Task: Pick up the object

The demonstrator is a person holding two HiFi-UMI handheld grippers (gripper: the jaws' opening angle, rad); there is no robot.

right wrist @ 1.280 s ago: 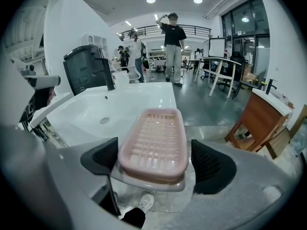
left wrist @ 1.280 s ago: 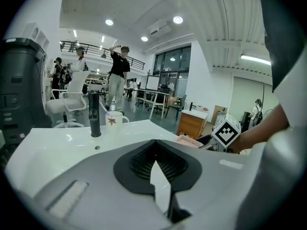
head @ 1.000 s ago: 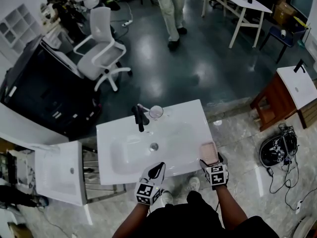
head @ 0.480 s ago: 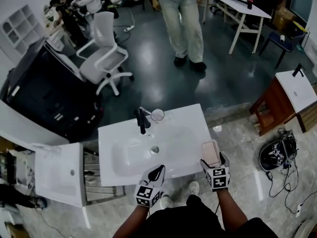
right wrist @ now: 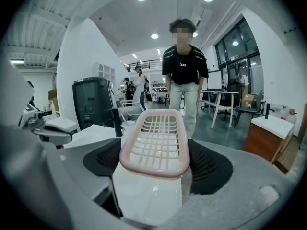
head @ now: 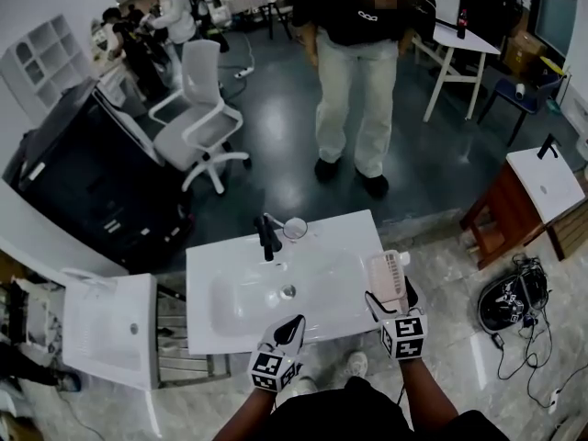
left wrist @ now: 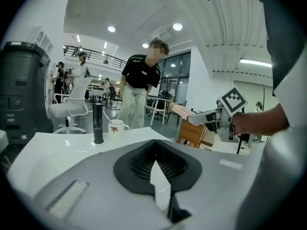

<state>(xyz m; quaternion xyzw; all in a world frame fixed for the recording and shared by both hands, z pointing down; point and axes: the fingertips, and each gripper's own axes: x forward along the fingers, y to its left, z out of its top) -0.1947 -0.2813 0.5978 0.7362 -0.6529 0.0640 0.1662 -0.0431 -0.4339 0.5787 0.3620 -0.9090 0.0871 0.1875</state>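
A pink slotted soap dish point(right wrist: 156, 143) on a white base sits between the jaws of my right gripper point(right wrist: 153, 176), which is shut on it. In the head view the soap dish point(head: 389, 276) hangs over the right edge of the white sink counter point(head: 207, 333), held by the right gripper point(head: 390, 297). My left gripper point(head: 294, 325) hovers at the counter's front edge. Its jaws are shut on nothing, as the left gripper view shows point(left wrist: 157, 169). From that view the soap dish point(left wrist: 183, 111) appears off to the right.
A black faucet point(head: 267, 237) and a white mug point(head: 295, 229) stand at the back of the counter. A person point(head: 354, 72) stands just beyond it. A white office chair point(head: 202, 108), a second sink unit point(head: 106, 324) and a wooden stand point(head: 501, 205) surround the spot.
The right gripper has risen with the soap dish, which now stands off the counter. The person behind has walked closer. The left gripper has barely moved.
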